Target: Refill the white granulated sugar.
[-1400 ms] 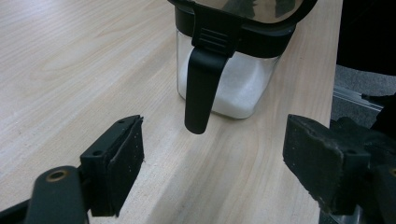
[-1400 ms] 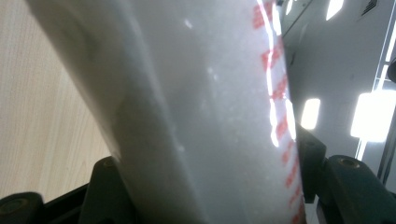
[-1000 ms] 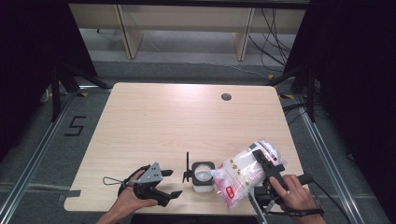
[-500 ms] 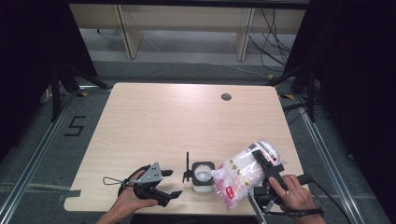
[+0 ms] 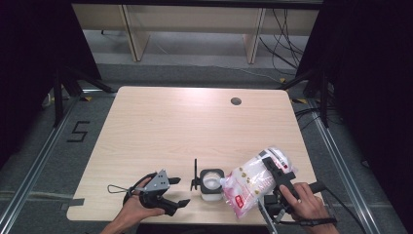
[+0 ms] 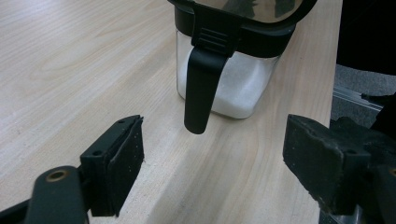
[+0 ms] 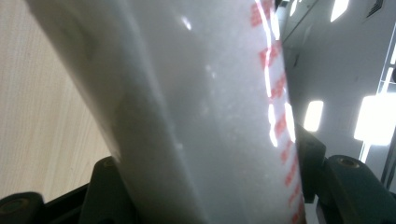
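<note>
— On the pale wooden counter, near its front edge, what's biggest?

— A clear bag of white grains with red print, tilted with its mouth over the container. The right gripper has it clamped between its fingers, which stand partly apart around the bag's bulk.

— And the container?

— A small clear jar with a black rim, white grains inside, its lid hinged upright; a black latch hangs down its side.

— The left gripper?

— Just beside the jar, fingers wide apart, gripping nothing.
</note>
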### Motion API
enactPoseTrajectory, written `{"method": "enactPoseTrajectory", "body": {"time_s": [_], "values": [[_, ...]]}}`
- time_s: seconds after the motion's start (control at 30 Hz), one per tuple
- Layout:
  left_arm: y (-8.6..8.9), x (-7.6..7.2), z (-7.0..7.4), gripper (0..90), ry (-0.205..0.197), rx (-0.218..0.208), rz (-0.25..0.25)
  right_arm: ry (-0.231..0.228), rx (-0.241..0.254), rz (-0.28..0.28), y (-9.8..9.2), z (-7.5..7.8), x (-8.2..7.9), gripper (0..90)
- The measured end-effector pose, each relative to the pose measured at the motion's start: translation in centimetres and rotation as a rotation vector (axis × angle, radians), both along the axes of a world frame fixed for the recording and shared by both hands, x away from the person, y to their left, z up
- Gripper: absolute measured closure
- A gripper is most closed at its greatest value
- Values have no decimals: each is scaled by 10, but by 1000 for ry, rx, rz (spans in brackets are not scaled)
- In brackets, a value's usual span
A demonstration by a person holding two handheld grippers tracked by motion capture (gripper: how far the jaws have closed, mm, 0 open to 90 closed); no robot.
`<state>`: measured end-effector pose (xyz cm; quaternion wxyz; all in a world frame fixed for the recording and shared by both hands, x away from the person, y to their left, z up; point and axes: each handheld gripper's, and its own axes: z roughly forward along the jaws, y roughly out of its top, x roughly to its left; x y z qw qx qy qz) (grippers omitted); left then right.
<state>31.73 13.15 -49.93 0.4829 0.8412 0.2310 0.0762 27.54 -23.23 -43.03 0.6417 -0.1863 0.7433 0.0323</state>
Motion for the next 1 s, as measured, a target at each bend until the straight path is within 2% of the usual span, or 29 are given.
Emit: {"method": "enactPoseTrajectory", "body": {"time_s": [0.03,0.07,0.13,0.2,0.27,0.3,0.4,0.47,0.57,0.63,0.73,0.77,0.87,0.9,0.93,1.0], "values": [[0,0,0,201,0,-1,0,6,19,-6,0,-3,0,436],[0,0,0,200,0,0,0,11,2,-10,1,-2,0,436],[0,1,0,200,-2,-13,-13,21,6,-22,1,-2,-1,436],[-1,0,0,200,8,-17,-4,18,-7,-24,1,0,-1,436],[-1,0,0,201,8,-18,-4,11,-1,-16,1,0,-1,436],[-1,0,0,201,8,-17,-4,11,17,-24,0,-2,-2,436],[-1,0,0,200,8,-16,-4,-9,1,1,0,1,-1,436],[0,0,0,201,3,-5,-5,-9,-3,0,0,1,-1,436],[-1,0,0,201,8,-16,-4,-1,5,-13,0,0,-1,436],[0,0,0,200,2,-4,-6,-1,7,-13,0,0,-1,436],[0,0,0,200,6,-7,-3,-2,-1,-14,0,1,-1,436],[0,0,0,201,6,-7,-3,19,-1,-53,0,0,-4,437],[-1,0,0,201,7,-16,-4,13,13,-27,0,-1,-2,436],[0,0,0,201,7,-16,-4,-11,-19,3,1,2,-2,437],[0,0,0,200,7,-16,-4,25,-39,-39,2,4,-4,436],[0,0,0,200,6,-6,-3,28,-23,-45,2,3,-4,436]]}}
